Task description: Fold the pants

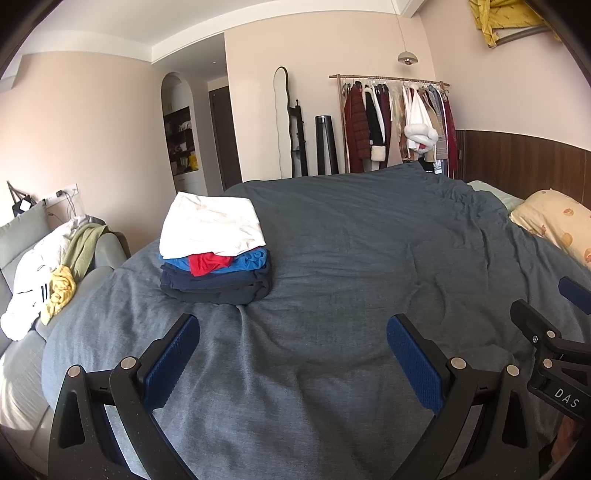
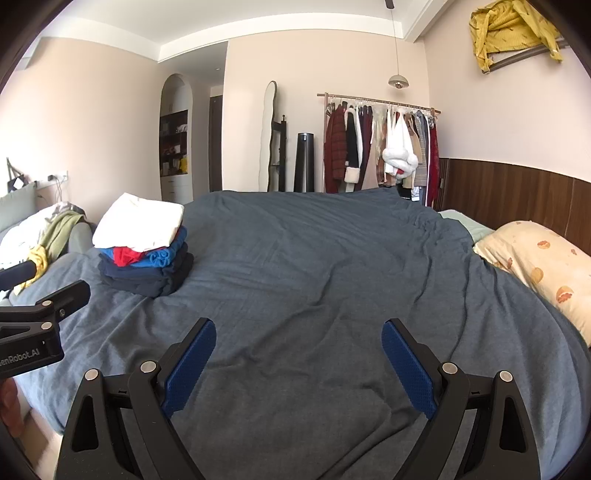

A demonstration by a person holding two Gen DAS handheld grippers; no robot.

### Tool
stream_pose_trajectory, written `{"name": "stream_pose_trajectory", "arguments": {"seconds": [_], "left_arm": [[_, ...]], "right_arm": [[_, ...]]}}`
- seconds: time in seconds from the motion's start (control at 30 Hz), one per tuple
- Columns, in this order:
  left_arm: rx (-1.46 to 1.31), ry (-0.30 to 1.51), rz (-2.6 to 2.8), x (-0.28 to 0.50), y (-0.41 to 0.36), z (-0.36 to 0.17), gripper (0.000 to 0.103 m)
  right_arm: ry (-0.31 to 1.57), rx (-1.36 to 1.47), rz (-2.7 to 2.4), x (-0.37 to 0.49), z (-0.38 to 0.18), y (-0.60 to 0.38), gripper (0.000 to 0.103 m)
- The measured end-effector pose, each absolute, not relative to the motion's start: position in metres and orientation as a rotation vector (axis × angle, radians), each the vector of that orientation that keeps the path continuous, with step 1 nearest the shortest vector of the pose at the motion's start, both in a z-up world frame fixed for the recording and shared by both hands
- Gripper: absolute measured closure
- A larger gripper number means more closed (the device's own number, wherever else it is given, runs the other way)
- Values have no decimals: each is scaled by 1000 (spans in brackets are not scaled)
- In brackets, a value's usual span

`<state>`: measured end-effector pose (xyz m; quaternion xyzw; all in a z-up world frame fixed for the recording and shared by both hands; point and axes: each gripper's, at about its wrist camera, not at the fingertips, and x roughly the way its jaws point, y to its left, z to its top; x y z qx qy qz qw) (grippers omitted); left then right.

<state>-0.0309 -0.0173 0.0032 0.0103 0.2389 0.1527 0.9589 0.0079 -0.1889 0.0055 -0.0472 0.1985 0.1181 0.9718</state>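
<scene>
A stack of folded clothes sits on the grey bed cover at the left, with a white folded piece on top, then blue, red and dark navy ones. The stack also shows in the right wrist view. My left gripper is open and empty above the bed's near edge, the stack just beyond its left finger. My right gripper is open and empty over the cover, to the right of the left one. No unfolded pants lie between the fingers.
A peach patterned pillow lies at the bed's right. A sofa with loose clothes stands left of the bed. A clothes rack, mirror and wardrobe line the far wall. A yellow garment hangs high on the right.
</scene>
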Motion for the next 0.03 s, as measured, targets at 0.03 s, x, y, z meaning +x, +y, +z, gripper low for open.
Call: {"name": "stream_pose_trajectory", "arguments": {"seconds": [0.03], "left_arm": [[19, 485, 310, -31, -17, 3, 0]], "right_arm": [[401, -96, 238, 8, 5, -189, 11]]}}
